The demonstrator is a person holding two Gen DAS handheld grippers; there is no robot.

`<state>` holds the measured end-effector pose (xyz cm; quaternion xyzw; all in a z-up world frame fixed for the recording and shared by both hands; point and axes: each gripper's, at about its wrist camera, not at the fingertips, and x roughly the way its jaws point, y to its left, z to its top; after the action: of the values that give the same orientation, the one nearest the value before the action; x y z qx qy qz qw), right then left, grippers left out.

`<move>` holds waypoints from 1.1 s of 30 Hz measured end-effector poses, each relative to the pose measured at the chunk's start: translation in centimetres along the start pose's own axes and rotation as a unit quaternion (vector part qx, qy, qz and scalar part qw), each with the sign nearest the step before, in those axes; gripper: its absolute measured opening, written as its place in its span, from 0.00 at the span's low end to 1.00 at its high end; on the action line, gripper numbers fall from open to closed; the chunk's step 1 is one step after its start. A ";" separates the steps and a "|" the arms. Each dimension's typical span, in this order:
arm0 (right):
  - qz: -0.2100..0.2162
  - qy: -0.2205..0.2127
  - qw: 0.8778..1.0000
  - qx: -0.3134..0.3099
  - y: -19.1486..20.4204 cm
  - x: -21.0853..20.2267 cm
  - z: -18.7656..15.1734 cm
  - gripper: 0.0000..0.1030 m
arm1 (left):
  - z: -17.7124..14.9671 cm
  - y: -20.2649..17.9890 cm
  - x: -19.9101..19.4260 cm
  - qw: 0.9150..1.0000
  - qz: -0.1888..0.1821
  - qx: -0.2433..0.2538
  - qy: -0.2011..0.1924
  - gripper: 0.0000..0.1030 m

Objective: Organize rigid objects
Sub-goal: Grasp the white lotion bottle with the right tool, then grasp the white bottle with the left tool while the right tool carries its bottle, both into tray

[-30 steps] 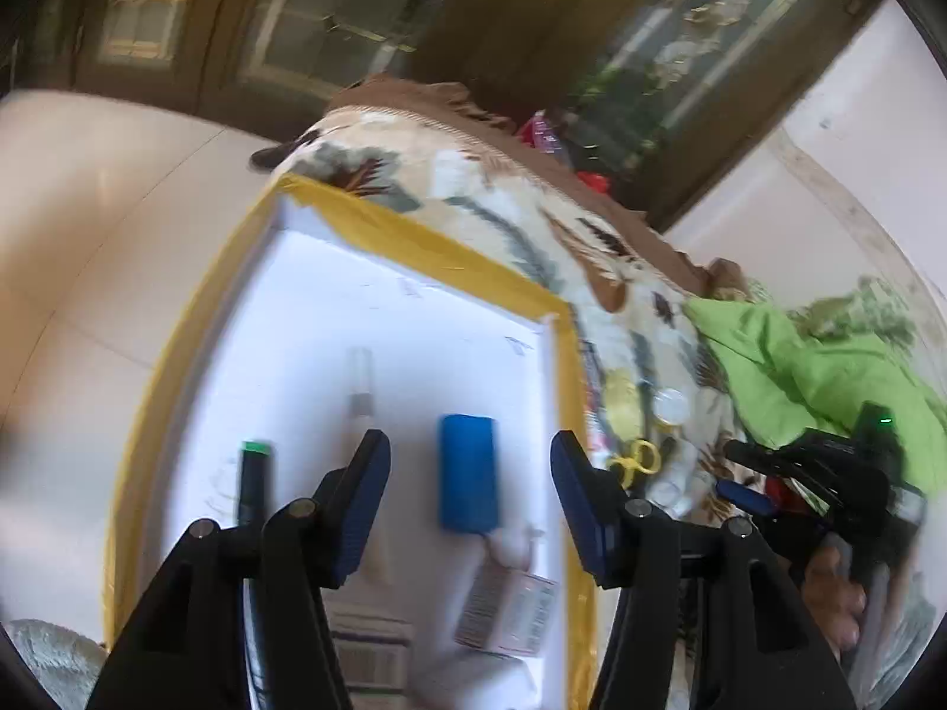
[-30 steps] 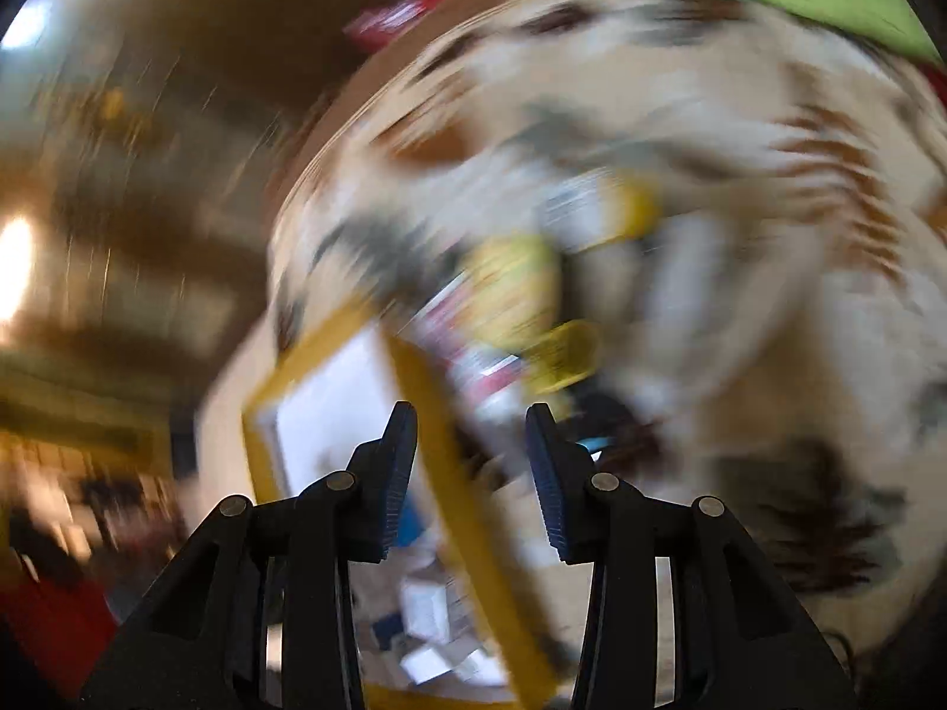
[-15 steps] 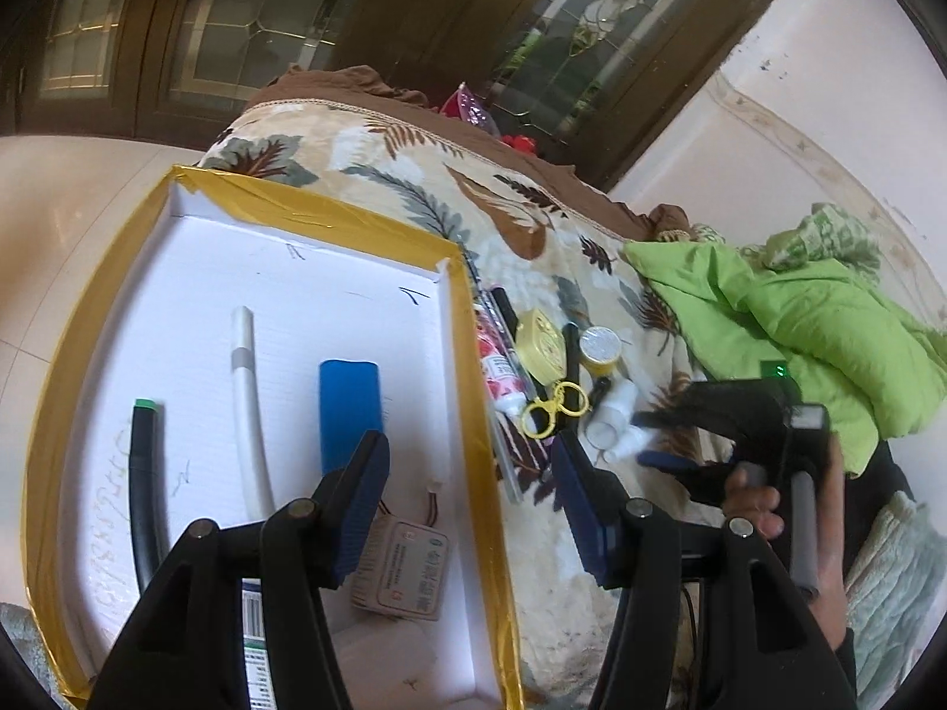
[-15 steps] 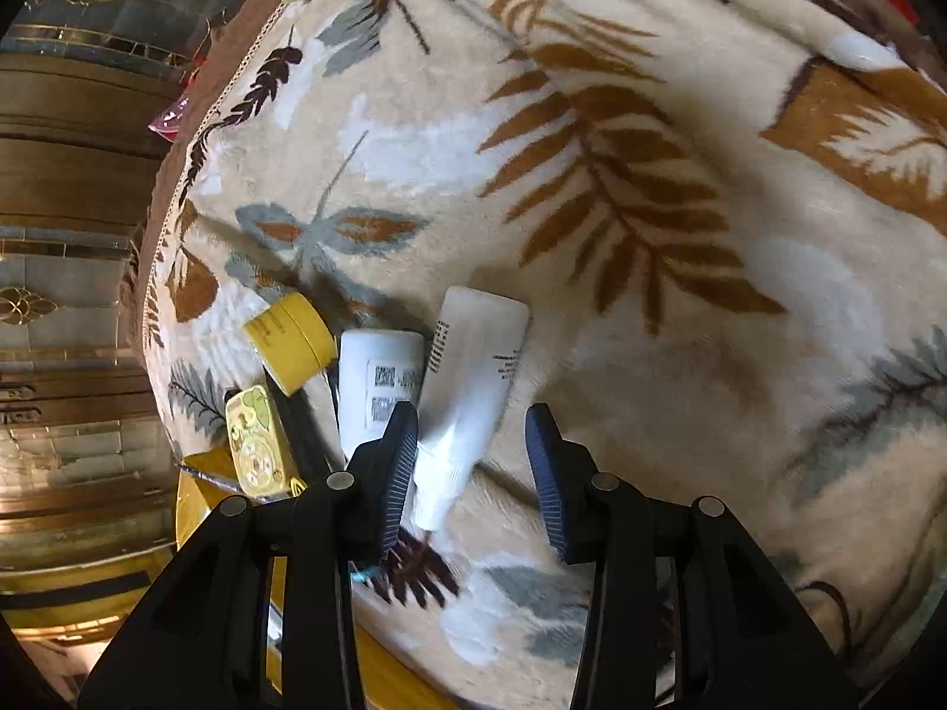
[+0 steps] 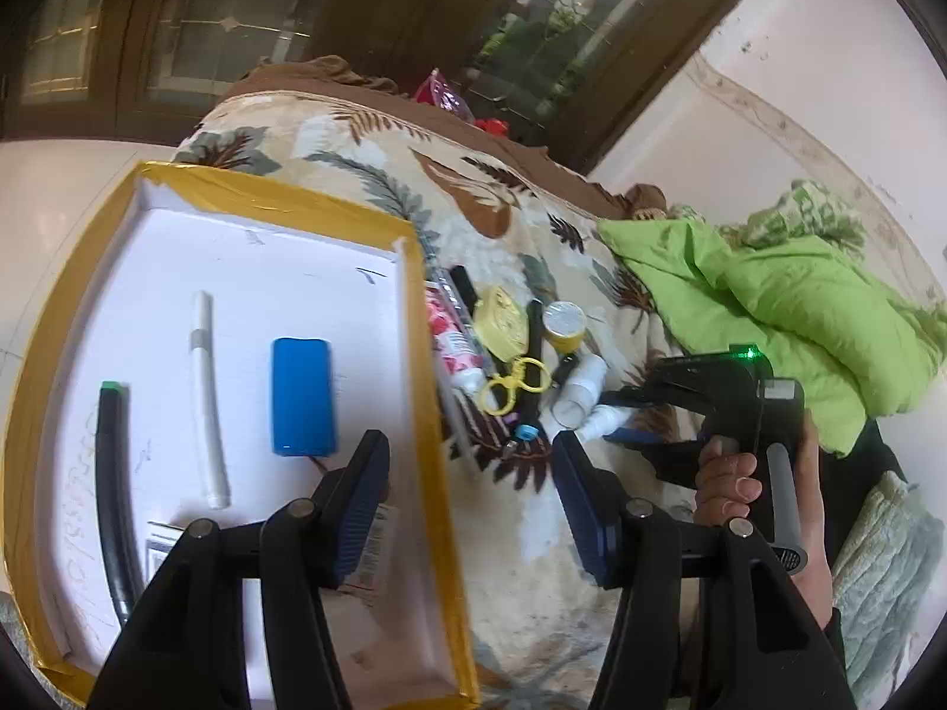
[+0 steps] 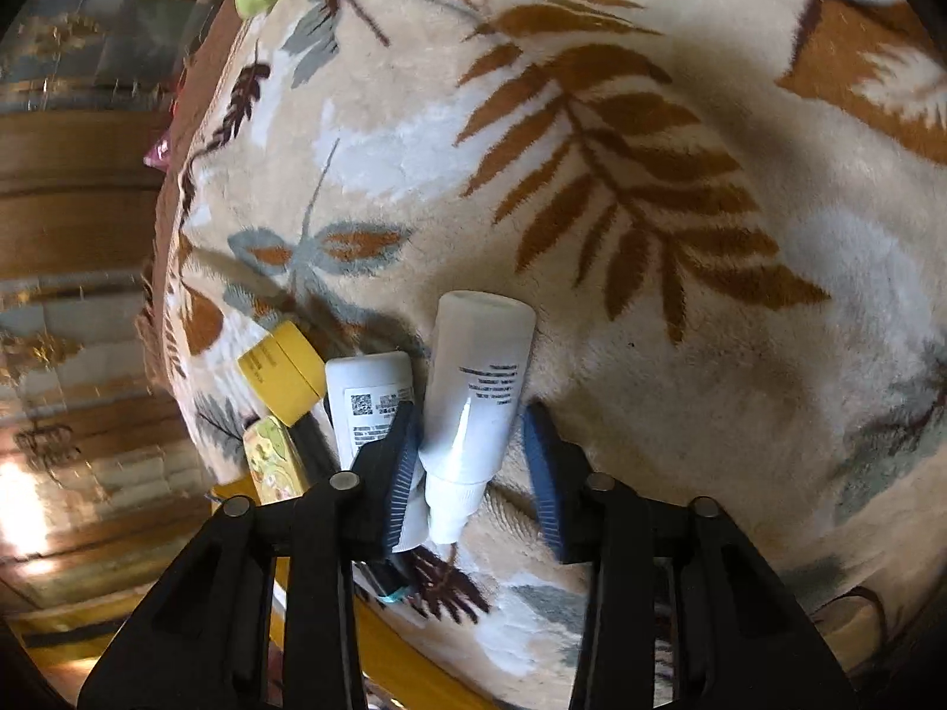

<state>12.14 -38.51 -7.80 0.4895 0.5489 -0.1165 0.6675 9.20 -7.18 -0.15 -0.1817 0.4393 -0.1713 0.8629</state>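
Left wrist camera looked down from higher up over the tray's (image 5: 426, 414) right edge; right wrist camera sat close above the blanket (image 6: 651, 177). Both caught the white bottle (image 6: 473, 390).

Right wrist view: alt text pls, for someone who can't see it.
The right hand-held gripper straddles a white bottle lying on a leaf-patterned blanket; its jaws have just been closing and the right pad still stands clear. A second white bottle and a yellow jar lie just left.
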 end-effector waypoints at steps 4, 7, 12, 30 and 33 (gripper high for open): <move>-0.002 -0.003 1.000 -0.005 0.5 -1.2 -0.1 0.30 | 0.8 -2.0 1.0 0.999 -0.014 0.014 0.028 0.56; -0.002 -0.026 0.999 -0.027 1.2 -3.3 -0.2 0.30 | 1.5 -4.6 3.2 0.997 -0.012 0.045 0.061 0.56; 0.009 -0.044 0.999 -0.019 0.2 -4.9 0.6 0.30 | 2.8 -8.2 7.9 0.990 -0.015 0.086 0.108 0.56; 0.074 -0.058 0.993 0.064 -4.1 -6.1 3.7 0.30 | 2.1 -14.8 20.3 0.947 0.126 0.249 0.158 0.34; 0.080 -0.059 0.993 0.063 -4.1 -6.2 3.7 0.30 | 1.9 -14.8 20.3 0.947 0.121 0.250 0.164 0.35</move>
<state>9.29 -45.78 -4.96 0.5650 0.4595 -0.1261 0.6736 20.03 -29.05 -6.33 0.1251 0.5364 -0.1976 0.8109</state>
